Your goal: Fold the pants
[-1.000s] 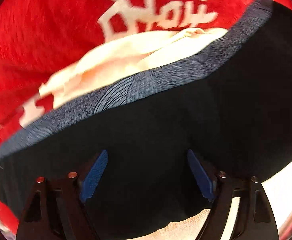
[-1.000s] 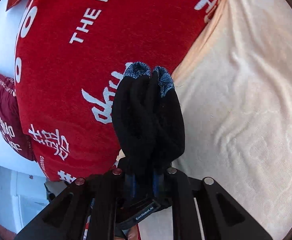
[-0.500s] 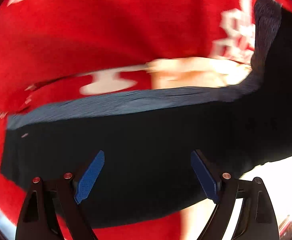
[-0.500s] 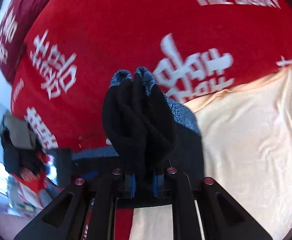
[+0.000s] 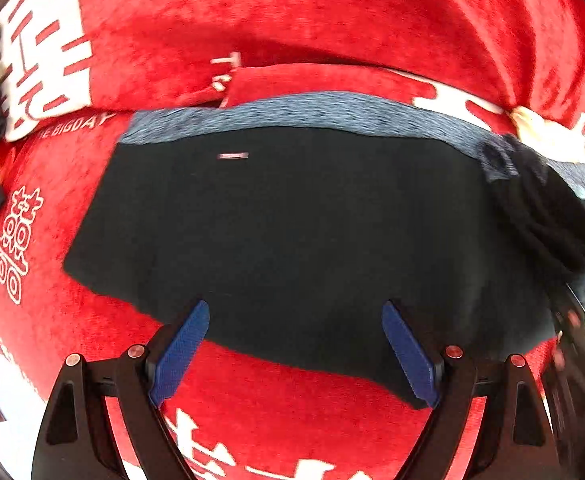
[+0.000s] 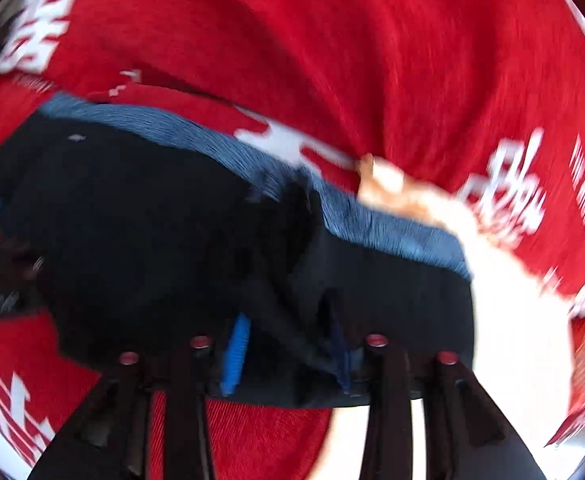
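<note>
Left gripper (image 5: 294, 354): jaws spread wide, blue pads (image 5: 178, 354) bare, nothing between them. It hovered just over the near edge of the pants (image 5: 292, 232); whether the tips touched the cloth could not be told.

Right gripper (image 6: 288, 354): jaws a little apart, blue pads (image 6: 234, 354) partly sunk in black cloth. A thick bunch of the pants ran up between the fingers. Whether the pads pressed the cloth or lay slack about it could not be told; the view was blurred. In the left wrist view the same gripper (image 5: 572, 332) showed at the right edge, with the bunched cloth (image 5: 544, 216) rising from it.

Pants: black, with a blue-grey waistband (image 5: 312, 114) along the far edge. Spread mostly flat and broadside to both cameras, waistband away from the grippers. A small pale tag (image 5: 232, 155) sat just below the band, towards the left. The right end was gathered into a dark lump where the right gripper met it.

Blanket (image 5: 292, 20): red, plush, with white characters and the words "THE BIG DAY" (image 5: 78, 126). It lay under the pants and filled most of both views, rumpled into folds beyond the waistband.

Sheet (image 6: 504, 288): cream, showing at the right beside the pants, between folds of the blanket.
</note>
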`<state>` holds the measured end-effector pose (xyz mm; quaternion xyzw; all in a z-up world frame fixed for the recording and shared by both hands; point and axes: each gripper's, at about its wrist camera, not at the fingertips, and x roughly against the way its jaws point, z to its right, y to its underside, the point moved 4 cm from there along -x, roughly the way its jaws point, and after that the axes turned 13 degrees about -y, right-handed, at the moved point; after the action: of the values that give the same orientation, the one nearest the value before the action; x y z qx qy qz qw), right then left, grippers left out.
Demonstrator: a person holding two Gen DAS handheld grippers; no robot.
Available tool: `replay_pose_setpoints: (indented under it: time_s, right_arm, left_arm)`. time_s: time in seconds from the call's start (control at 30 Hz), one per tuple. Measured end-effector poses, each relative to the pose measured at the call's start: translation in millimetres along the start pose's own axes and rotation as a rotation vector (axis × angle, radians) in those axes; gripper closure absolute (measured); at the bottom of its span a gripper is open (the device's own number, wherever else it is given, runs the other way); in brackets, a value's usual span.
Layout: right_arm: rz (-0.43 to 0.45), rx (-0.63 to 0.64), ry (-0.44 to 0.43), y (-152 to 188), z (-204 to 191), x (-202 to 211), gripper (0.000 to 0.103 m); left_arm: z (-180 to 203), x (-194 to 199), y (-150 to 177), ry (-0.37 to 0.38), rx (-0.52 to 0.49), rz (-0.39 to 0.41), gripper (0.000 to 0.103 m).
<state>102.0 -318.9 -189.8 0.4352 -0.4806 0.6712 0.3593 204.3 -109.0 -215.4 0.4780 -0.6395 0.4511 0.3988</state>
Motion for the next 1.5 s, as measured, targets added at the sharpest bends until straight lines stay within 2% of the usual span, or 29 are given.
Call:
replay_pose_setpoints:
  time_s: [0.03, 0.1, 0.2, 0.27, 0.3, 0.37, 0.43, 0.5, 0.57, 0.63, 0.7, 0.73, 0.77, 0.8, 0.87, 0.93, 1.07, 1.13, 1.17, 1.2, 1.27, 1.3, 1.37, 1.43, 1.5]
  right_arm:
    - [0.019, 0.033, -0.011, 0, -5, 11, 0.056]
    - [0.066, 0.047, -0.111, -2, -10, 34, 0.055]
    - [0.070, -0.080, -0.275, 8, 15, 51, 0.054]
    - [0.068, -0.331, -0.452, 26, 55, 49, 0.054]
    - [0.073, -0.512, -0.555, 37, 82, 43, 0.054]
    - [0.078, -0.800, -0.679, 60, 122, 26, 0.054]
    - [0.108, -1.025, -0.754, 80, 155, 11, 0.054]
    - [0.132, -1.139, -0.803, 94, 174, -1, 0.054]
    - [0.119, -1.208, -0.824, 103, 181, -10, 0.054]
    - [0.116, -1.281, -0.865, 110, 187, -21, 0.054]
    - [0.127, -1.340, -0.898, 116, 189, -27, 0.055]
    - [0.134, -1.384, -0.919, 119, 190, -34, 0.068]
    - [0.126, -1.414, -0.927, 122, 191, -39, 0.094]
    - [0.106, -1.438, -0.924, 125, 191, -45, 0.097]
    - [0.117, -1.437, -0.960, 125, 189, -42, 0.098]
    - [0.114, -1.359, -0.990, 119, 184, -29, 0.098]
    - [0.000, -1.259, -0.926, 126, 168, -35, 0.098]
    - [-0.035, -1.229, -0.911, 129, 166, -48, 0.098]
    - [-0.048, -1.220, -0.925, 125, 168, -48, 0.097]
    - [-0.068, -1.167, -0.945, 119, 170, -42, 0.095]
    - [-0.074, -1.014, -0.960, 106, 174, -22, 0.075]
    - [-0.042, -0.923, -0.958, 98, 181, -7, 0.068]
    - [0.044, -0.830, -0.910, 85, 204, 12, 0.048]
    - [0.136, -0.834, -0.807, 81, 243, 16, 0.044]
    - [0.166, -0.913, -0.787, 83, 279, -2, 0.044]
  left_arm:
    - [-2, -2, -2, 0.000, 0.007, 0.000, 0.014]
    - [-6, 2, -5, 0.011, 0.025, 0.003, 0.014]
    - [2, 13, -12, 0.083, 0.026, 0.015, 0.014]
    - [20, 26, -19, 0.170, -0.013, 0.029, 0.014]
    - [30, 32, -21, 0.206, -0.033, 0.036, 0.014]
    - [59, 47, -26, 0.286, -0.094, 0.044, 0.014]
    - [82, 52, -30, 0.342, -0.134, 0.034, 0.014]
    - [111, 57, -36, 0.387, -0.167, 0.024, 0.014]
    - [133, 53, -42, 0.402, -0.186, 0.005, 0.014]
    - [147, 44, -44, 0.413, -0.180, -0.033, 0.026]
    - [159, 32, -44, 0.426, -0.172, -0.090, 0.051]
    - [161, 24, -43, 0.415, -0.174, -0.111, 0.051]
    - [162, 18, -42, 0.412, -0.171, -0.121, 0.054]
    - [161, 18, -41, 0.408, -0.168, -0.115, 0.057]
    - [157, 28, -39, 0.398, -0.174, -0.093, 0.061]
    - [148, 43, -32, 0.374, -0.189, -0.050, 0.061]
    - [151, 32, -11, 0.298, -0.227, -0.046, 0.059]
    - [154, 29, -8, 0.251, -0.219, -0.003, 0.047]
    - [153, 32, -9, 0.190, -0.220, 0.018, 0.033]
    - [150, 35, -11, 0.167, -0.217, 0.029, 0.029]
    - [142, 43, -13, 0.199, -0.202, 0.035, 0.029]
    - [137, 48, -15, 0.203, -0.194, 0.041, 0.029]
    - [129, 57, -21, 0.191, -0.182, 0.062, 0.029]
    - [126, 67, -32, 0.183, -0.172, 0.085, 0.029]
    - [138, 78, -48, 0.195, -0.166, 0.113, 0.029]
